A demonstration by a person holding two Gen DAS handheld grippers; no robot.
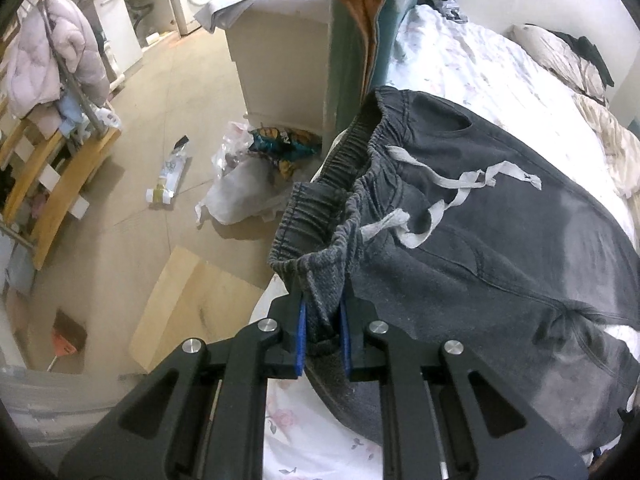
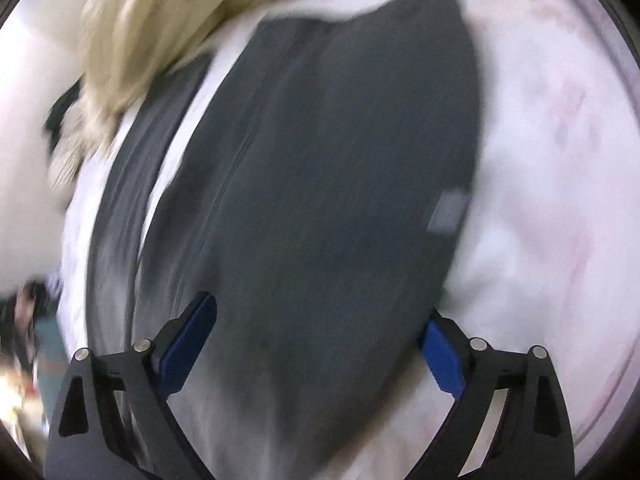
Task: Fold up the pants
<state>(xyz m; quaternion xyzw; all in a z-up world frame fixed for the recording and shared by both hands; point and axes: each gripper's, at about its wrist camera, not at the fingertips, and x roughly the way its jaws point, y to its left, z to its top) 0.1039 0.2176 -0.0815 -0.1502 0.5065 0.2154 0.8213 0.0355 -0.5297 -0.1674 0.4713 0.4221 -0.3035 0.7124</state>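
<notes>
On the left, the floor [image 1: 168,152] is littered with a plastic bag [image 1: 236,196] and a wooden board [image 1: 188,304]. Just right of it, my left claw [image 1: 323,336] is pinched tight on the waistband [image 1: 316,236] of the dark grey pants [image 1: 500,264], lifting that corner off the flowered bed sheet [image 1: 472,60]. The pale drawstring [image 1: 448,196] lies loose across the front. Further right, my right claw [image 2: 316,348] is spread wide above 1 pant leg [image 2: 328,168], holding nothing; the view is blurred. The 2nd leg [image 2: 132,184] lies just left of it. I judge the risks are these: my right claw could close on sheet along with cloth, or on 1 layer only, skewing the fold. The waistband could slip if I pull hard.
</notes>
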